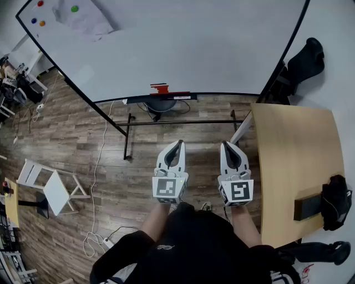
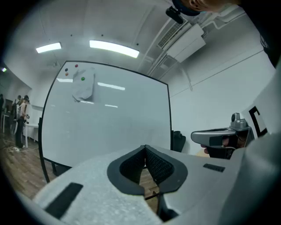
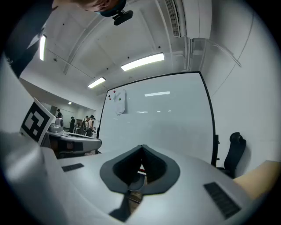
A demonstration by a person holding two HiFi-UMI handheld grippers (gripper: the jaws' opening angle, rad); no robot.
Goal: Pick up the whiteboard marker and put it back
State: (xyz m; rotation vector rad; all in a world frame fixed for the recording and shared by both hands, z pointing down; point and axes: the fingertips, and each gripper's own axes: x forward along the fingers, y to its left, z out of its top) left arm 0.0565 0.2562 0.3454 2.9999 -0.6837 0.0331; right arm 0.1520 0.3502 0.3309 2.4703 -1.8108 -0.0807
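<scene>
Two claws are held side by side over a wood floor (image 1: pixel 111 144). Both are kept level and aimed at a big whiteboard (image 1: pixel 183 44). The left claw (image 1: pixel 178 143) is closed, with its two tips pressed together. Nothing is held between them. The right claw (image 1: pixel 226 144) is closed too, tip to tip, and nothing is held in it.

The marker (image 1: pixel 161 87) is thought to be the small red thing on the tray (image 1: pixel 188 95) at the bottom edge of the whiteboard. It is too small for that to be told for sure. It is well apart from both claws and is touched by neither. In the right claw view, a bit of red is seen through the gap behind the closed tips.

Near the top left corner of the whiteboard, four small magnets (image 1: pixel 74 8) are stuck: red, blue, orange and green. A sheet of paper (image 1: pixel 83 21) is stuck just beside them.

A tabletop (image 1: pixel 294 166) of pale wood is seen just to the right of the right claw. A black thing (image 1: pixel 335 202) is laid at its far edge. A black chair (image 1: pixel 308 55) is placed by the right side of the whiteboard. On the left, a white chair (image 1: pixel 52 188) is set on the floor, and a white cable (image 1: pixel 100 166) is laid near it. In the left claw view, a few people (image 2: pixel 21 118) are seen far off at the left.
</scene>
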